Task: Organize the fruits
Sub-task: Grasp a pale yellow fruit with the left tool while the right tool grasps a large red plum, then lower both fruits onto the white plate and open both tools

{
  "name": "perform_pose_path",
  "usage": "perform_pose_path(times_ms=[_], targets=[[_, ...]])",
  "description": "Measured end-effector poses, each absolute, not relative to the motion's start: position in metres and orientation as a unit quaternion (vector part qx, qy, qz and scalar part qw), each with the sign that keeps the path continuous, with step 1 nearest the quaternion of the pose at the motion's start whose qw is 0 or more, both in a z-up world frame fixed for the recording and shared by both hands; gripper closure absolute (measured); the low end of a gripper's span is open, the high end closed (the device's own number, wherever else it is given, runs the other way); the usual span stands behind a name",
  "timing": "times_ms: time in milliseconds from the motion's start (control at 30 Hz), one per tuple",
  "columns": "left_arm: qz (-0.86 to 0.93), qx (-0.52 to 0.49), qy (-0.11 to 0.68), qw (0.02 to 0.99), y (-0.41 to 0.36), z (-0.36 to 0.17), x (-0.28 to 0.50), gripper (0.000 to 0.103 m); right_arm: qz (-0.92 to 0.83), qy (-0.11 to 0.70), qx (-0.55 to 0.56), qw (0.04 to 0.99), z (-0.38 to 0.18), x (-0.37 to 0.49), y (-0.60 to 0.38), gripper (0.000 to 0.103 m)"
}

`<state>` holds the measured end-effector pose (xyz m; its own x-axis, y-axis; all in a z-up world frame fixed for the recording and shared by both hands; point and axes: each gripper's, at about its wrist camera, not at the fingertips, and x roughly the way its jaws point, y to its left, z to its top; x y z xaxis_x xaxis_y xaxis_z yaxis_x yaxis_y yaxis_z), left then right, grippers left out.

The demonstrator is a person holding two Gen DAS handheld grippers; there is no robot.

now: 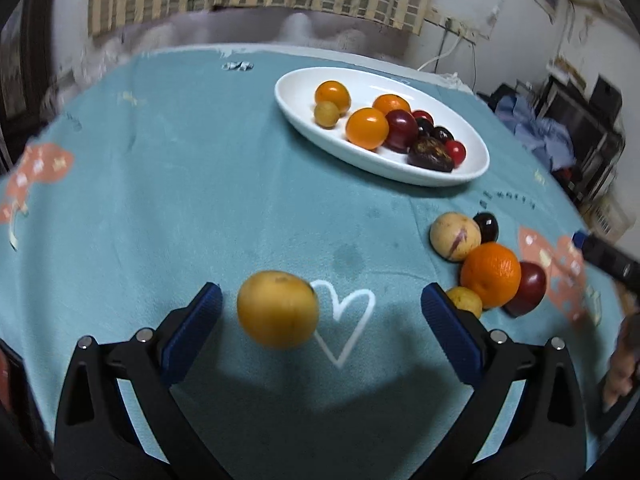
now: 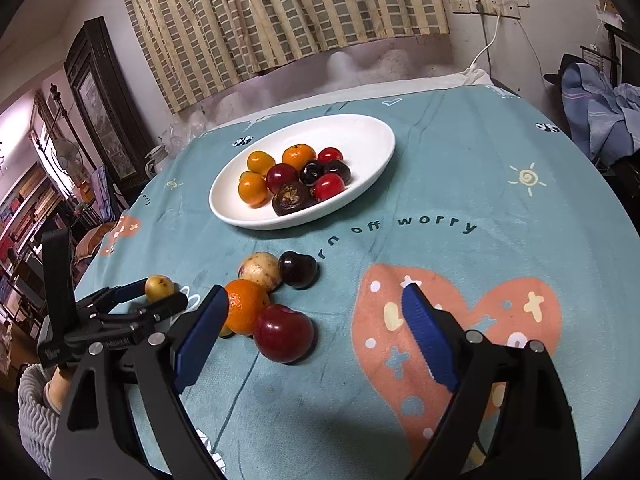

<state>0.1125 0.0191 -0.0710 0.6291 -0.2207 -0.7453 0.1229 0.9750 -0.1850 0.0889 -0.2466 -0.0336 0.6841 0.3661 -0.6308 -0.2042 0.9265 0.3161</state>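
A white oval plate (image 1: 296, 96) (image 2: 372, 136) holds several orange, red and dark fruits. My left gripper (image 1: 322, 310) (image 2: 160, 294) is open around a yellow round fruit (image 1: 278, 310) (image 2: 159, 287), which sits close to its left finger. A loose cluster lies on the cloth: an orange (image 1: 491, 275) (image 2: 246, 306), a pale speckled fruit (image 1: 455, 236) (image 2: 260, 271), a dark cherry-like fruit (image 1: 487, 227) (image 2: 298, 269), a red plum (image 1: 528, 288) (image 2: 284, 334) and a small yellow fruit (image 1: 466, 300). My right gripper (image 2: 312, 340) is open and empty, just right of the red plum.
A teal tablecloth (image 1: 180, 184) (image 2: 460, 168) with hearts and lettering covers the round table. A checked curtain (image 2: 280, 12) hangs behind. Shelves and a framed picture (image 2: 100, 92) stand to the left, clothes (image 2: 600, 108) to the right.
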Motion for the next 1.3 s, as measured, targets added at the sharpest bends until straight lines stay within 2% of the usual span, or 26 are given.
perform_pose_path(times_ms=[100, 400, 467, 733, 833, 867, 933, 967, 1000, 1300], targets=[[-0.094, -0.07, 0.426, 0.897, 0.022, -0.075, 0.113, 0.003, 0.165, 0.368, 0.102, 0.909, -0.035, 0.088, -0.241, 0.015], [-0.073, -0.007, 0.422, 0.904, 0.007, -0.071, 0.096, 0.006, 0.172, 0.392, 0.073, 0.901, -0.05, 0.088, -0.232, 0.015], [-0.075, -0.008, 0.42, 0.904, 0.009, -0.069, 0.09, 0.006, 0.175, 0.4, 0.06, 0.897, -0.056, 0.089, -0.227, 0.023], [-0.079, -0.026, 0.426, 0.901, 0.017, -0.07, 0.093, 0.009, 0.194, 0.409, 0.028, 0.891, -0.068, 0.087, -0.21, 0.04], [-0.08, -0.034, 0.43, 0.899, 0.019, -0.073, 0.097, 0.023, 0.194, 0.41, 0.031, 0.891, -0.071, 0.089, -0.211, 0.05], [-0.077, -0.038, 0.432, 0.898, 0.021, -0.074, 0.099, 0.029, 0.2, 0.413, 0.032, 0.888, -0.073, 0.09, -0.21, 0.057], [-0.071, -0.037, 0.429, 0.9, 0.022, -0.075, 0.099, 0.04, 0.203, 0.414, 0.024, 0.887, -0.074, 0.09, -0.206, 0.061], [-0.068, -0.039, 0.427, 0.901, 0.023, -0.074, 0.099, 0.051, 0.201, 0.413, 0.021, 0.888, -0.074, 0.089, -0.205, 0.062], [-0.068, -0.044, 0.426, 0.901, 0.025, -0.074, 0.099, 0.068, 0.201, 0.411, 0.021, 0.889, -0.073, 0.088, -0.205, 0.063], [-0.083, -0.06, 0.416, 0.904, 0.027, -0.072, 0.097, 0.067, 0.196, 0.402, 0.052, 0.893, -0.066, 0.089, -0.218, 0.063]])
